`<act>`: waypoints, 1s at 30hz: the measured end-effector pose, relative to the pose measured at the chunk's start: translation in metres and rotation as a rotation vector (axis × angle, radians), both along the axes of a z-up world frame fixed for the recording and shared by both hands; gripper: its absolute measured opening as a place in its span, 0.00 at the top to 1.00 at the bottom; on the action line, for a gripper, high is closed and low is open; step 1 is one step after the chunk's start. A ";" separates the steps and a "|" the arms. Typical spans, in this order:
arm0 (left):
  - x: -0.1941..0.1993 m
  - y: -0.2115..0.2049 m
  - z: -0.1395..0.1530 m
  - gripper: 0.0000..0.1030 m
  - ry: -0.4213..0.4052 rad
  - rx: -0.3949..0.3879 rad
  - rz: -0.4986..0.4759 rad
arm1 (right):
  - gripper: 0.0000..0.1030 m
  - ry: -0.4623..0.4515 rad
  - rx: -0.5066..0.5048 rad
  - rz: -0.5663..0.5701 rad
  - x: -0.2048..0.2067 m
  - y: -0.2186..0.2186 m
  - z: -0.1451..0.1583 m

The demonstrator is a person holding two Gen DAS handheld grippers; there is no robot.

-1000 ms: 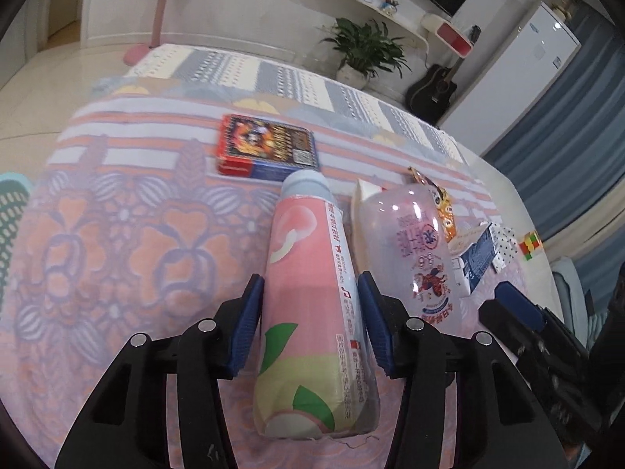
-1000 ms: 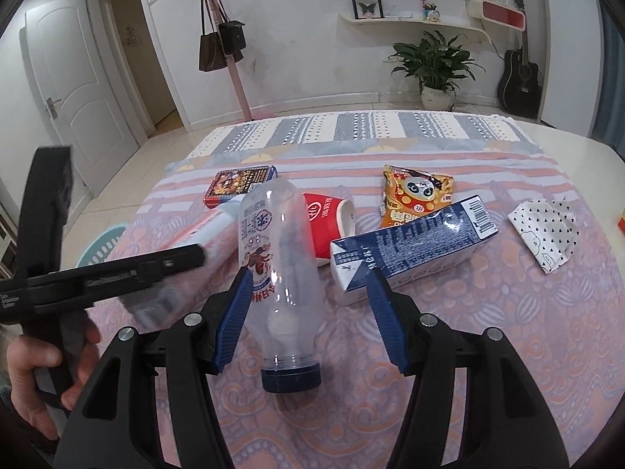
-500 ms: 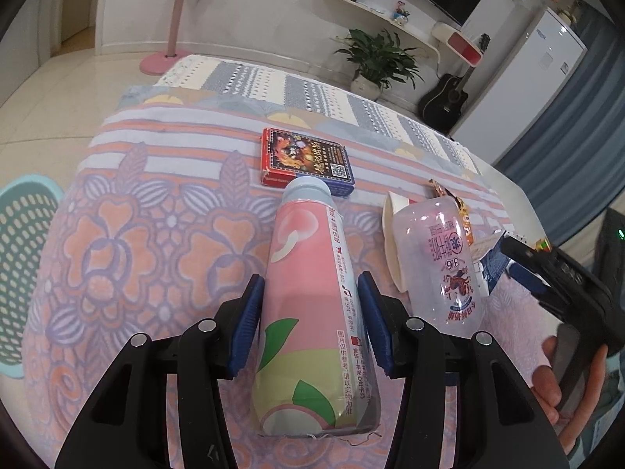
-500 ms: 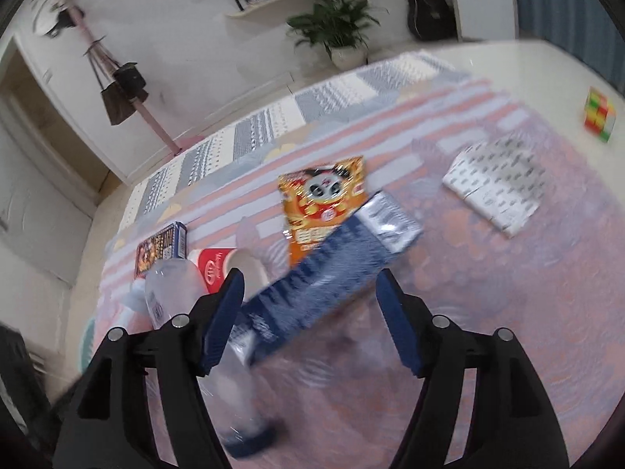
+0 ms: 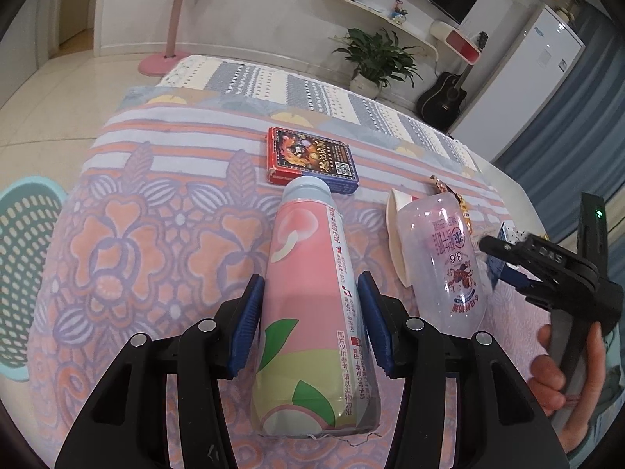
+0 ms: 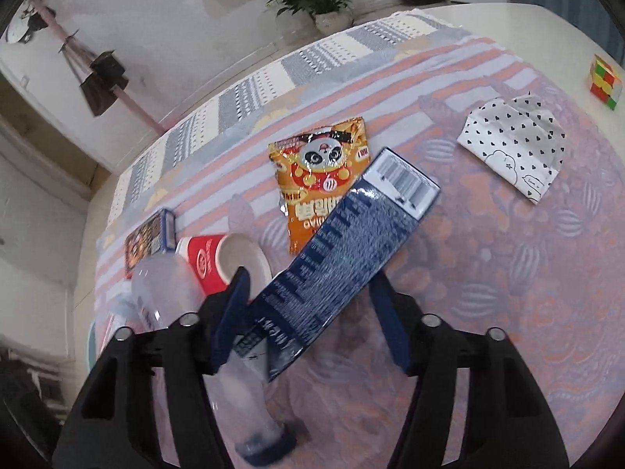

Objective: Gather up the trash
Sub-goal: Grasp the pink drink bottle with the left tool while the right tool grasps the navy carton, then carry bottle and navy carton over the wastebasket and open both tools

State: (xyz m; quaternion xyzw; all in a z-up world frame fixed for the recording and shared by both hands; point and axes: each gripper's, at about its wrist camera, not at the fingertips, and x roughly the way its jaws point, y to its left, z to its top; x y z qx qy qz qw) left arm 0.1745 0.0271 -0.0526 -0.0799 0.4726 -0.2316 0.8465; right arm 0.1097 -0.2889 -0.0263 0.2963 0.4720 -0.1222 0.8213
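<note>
Your left hand-held gripper [image 5: 310,322] is clamping the pink bottle [image 5: 312,297]; the right hand-held gripper [image 6: 310,312], wide, is straddling the blue carton [image 6: 343,258] (crooked, likely slipping).

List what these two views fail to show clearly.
- Blue carton: right wrist view, print smeared by motion blur; grip by right gripper uncertain.
- Clear bottle: lower half blurred, partly behind a finger.
- Teal basket: left wrist view, cut by the image edge.
- Paper cup: mostly behind the clear bottle.

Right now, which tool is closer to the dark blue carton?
Right. The right tool straddles the blue carton; the left tool is off to its left, clamped around the pink bottle.
</note>
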 end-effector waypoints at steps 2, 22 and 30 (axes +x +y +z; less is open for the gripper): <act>0.000 0.002 0.000 0.54 -0.002 0.004 -0.002 | 0.55 0.003 0.003 0.035 -0.007 -0.003 0.004; -0.002 0.008 0.005 0.54 -0.017 0.003 0.006 | 0.70 0.010 -0.143 0.269 -0.055 -0.027 0.033; -0.003 0.010 0.002 0.54 -0.019 0.012 -0.008 | 0.69 0.039 -0.122 0.260 -0.048 -0.018 0.005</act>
